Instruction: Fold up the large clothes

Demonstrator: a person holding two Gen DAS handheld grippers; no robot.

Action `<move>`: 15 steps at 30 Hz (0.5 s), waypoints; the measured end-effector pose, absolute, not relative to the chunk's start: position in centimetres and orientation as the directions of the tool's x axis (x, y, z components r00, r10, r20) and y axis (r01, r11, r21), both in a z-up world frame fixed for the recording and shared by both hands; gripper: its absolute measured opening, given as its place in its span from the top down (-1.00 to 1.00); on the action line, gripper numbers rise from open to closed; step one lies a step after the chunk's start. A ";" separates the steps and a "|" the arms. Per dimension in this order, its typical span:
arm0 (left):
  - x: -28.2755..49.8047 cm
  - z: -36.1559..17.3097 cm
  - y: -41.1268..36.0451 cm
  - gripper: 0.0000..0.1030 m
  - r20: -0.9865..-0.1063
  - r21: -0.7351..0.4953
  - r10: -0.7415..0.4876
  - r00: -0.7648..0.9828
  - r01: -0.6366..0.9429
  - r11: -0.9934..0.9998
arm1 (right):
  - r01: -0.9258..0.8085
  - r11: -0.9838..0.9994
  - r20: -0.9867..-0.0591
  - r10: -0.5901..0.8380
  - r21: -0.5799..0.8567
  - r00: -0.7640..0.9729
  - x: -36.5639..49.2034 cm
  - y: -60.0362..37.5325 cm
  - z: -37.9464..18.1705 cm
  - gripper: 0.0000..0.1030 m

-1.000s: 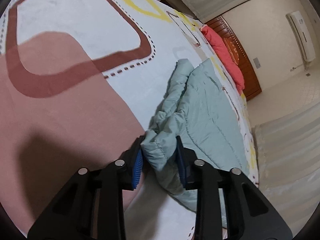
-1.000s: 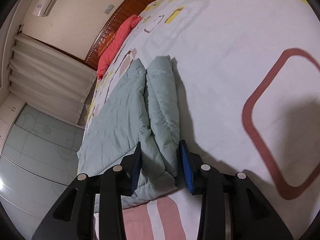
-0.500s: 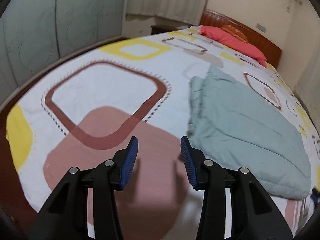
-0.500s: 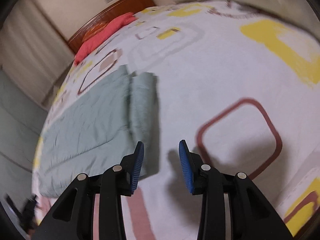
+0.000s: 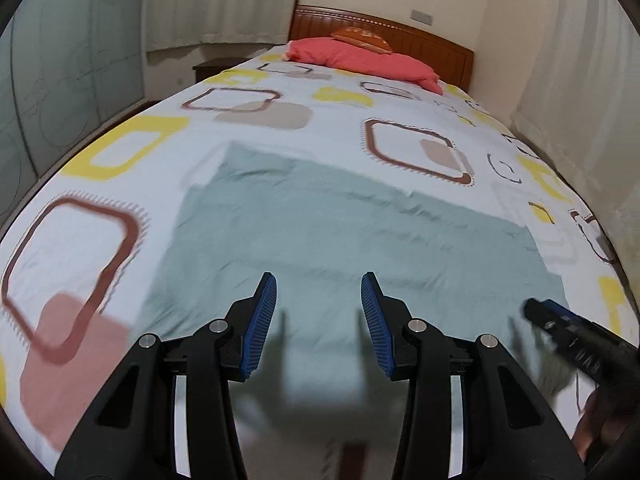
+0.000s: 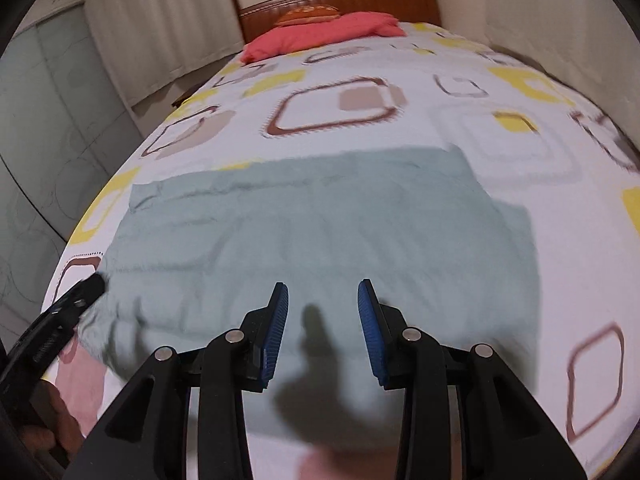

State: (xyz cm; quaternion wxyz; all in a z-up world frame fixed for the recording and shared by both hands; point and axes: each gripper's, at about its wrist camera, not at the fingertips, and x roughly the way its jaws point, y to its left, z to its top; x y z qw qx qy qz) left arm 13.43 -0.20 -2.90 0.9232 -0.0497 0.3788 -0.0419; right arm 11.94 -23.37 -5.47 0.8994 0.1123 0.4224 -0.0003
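We read no brand, label or writing on any surface; we see no container. The pale green quilted garment [image 5: 340, 232] lies folded flat into a broad rectangle on the patterned bedsheet [image 5: 120, 148], across the near half of the bed; its far edge runs slightly wrinkled; its surface is motion-blurred, so we cannot tell finer details. Our left gripper [image 5: 318, 320] hovers above the garment's near edge, blue-padded fingers [image 5: 260, 324] spread apart with nothing between them; its shadow falls on the cloth below. Our right gripper [image 6: 323, 328] hovers likewise over the near edge, fingers [image 6: 370, 332] parted and empty; in the left wrist view it appears blurred at the lower right [image 5: 576, 344], beside the garment's right corner; in the right wrist view the left gripper shows at the lower left [image 6: 68, 312], beside the left corner. A red pillow [image 5: 360, 60] rests against the wooden headboard [image 5: 400, 36] at the far end, well apart from the garment; pale curtains [image 5: 220, 0] hang beyond the bed on the left.
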 end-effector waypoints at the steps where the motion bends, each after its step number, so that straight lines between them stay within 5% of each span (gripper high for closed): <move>1: 14.2 -3.1 -0.9 0.17 -0.698 -0.109 -0.108 0.708 0.044 0.993 | 0.089 0.977 -0.758 0.090 0.192 0.645 12.7 -22.7 -5.4 0.28; 15: 18.9 -9.5 -4.9 0.32 -0.749 0.094 0.042 0.661 0.043 0.995 | 0.101 0.992 -0.791 -0.002 0.076 0.612 16.6 -19.3 -10.5 0.28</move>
